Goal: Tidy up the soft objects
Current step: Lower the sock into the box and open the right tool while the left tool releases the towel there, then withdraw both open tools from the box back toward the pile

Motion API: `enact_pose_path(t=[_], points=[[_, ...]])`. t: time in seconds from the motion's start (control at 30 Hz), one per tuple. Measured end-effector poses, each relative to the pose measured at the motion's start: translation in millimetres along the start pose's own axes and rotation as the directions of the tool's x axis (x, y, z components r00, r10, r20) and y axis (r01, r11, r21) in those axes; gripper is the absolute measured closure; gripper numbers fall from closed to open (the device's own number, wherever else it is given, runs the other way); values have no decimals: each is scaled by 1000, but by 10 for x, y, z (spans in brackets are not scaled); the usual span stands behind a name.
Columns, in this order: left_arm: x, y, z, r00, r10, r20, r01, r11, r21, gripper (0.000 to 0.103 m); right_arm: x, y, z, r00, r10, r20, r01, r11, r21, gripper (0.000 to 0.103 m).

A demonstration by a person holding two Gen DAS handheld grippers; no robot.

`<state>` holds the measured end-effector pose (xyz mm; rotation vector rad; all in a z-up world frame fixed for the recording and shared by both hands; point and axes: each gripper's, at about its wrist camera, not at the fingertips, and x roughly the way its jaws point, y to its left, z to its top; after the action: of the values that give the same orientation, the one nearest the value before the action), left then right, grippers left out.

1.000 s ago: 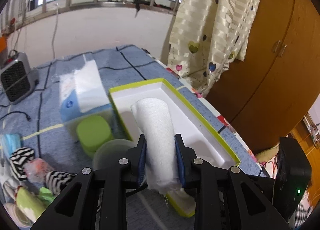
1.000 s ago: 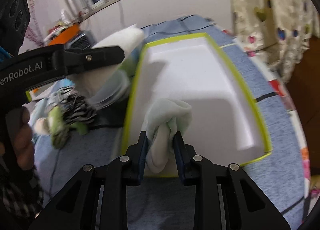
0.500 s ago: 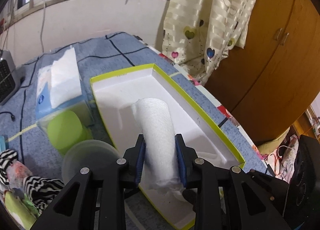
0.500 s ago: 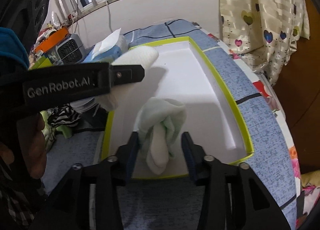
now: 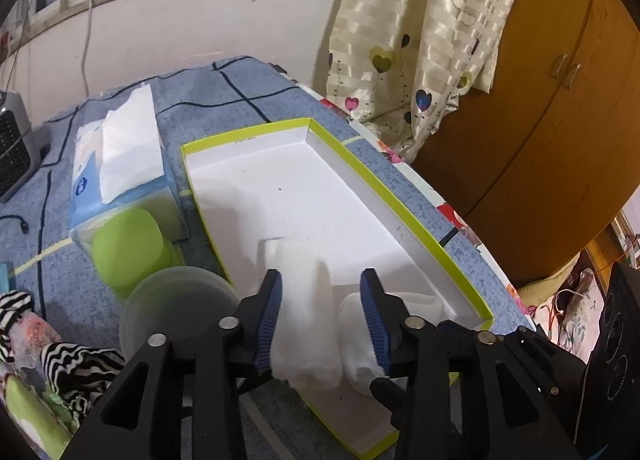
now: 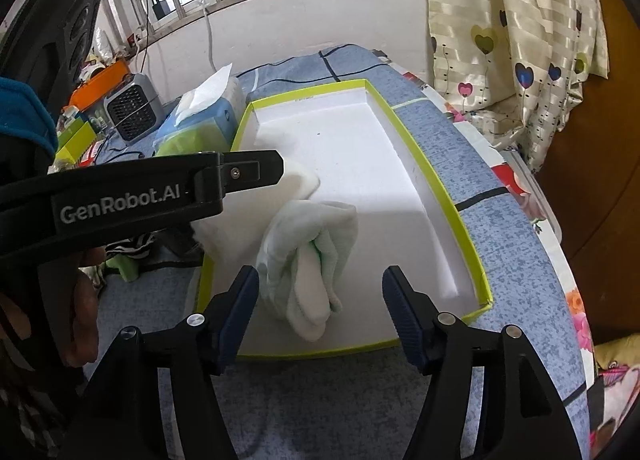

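A white tray with a lime-green rim [image 5: 404, 211] [image 6: 436, 179] lies on the blue tablecloth. A rolled white towel [image 5: 300, 300] lies in the tray's near end, between the fingers of my open left gripper [image 5: 320, 316]. A pale green rolled cloth [image 6: 312, 256] [image 5: 356, 356] lies beside it in the tray, just ahead of my open right gripper [image 6: 320, 300]. The left gripper's arm [image 6: 132, 195] crosses the right wrist view over the white towel [image 6: 296, 183].
A tissue box [image 5: 116, 151] [image 6: 204, 107], a green lidded container [image 5: 128, 244] and a clear round lid [image 5: 176, 312] stand left of the tray. Striped and green soft items [image 5: 76, 364] lie at near left. A small grey heater [image 6: 132, 111] stands behind. Curtain and wardrobe are on the right.
Both grippers have opened. The white towel was lowered from upright to lie in the tray and let go; the green cloth was let go beside it.
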<state>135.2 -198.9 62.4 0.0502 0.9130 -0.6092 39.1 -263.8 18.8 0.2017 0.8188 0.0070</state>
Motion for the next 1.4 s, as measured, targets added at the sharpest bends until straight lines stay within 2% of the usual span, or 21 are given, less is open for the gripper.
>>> enact_pose_path(t=[0.6,0.9,1.4], points=[[-557,36,-211,996,39,82,-39,999,0,56,-227,82,-65,998,-51,46,50,999,13,33],[-826,85,-390,989,90,121,-89,996,-10,55,-359,184,-94,992,-79,94,79,997,1,32],[-1202,299,-713,973,163,167,-155,986,-57,54,-498,477,-157,987,-18,162,26,998,-52,32]])
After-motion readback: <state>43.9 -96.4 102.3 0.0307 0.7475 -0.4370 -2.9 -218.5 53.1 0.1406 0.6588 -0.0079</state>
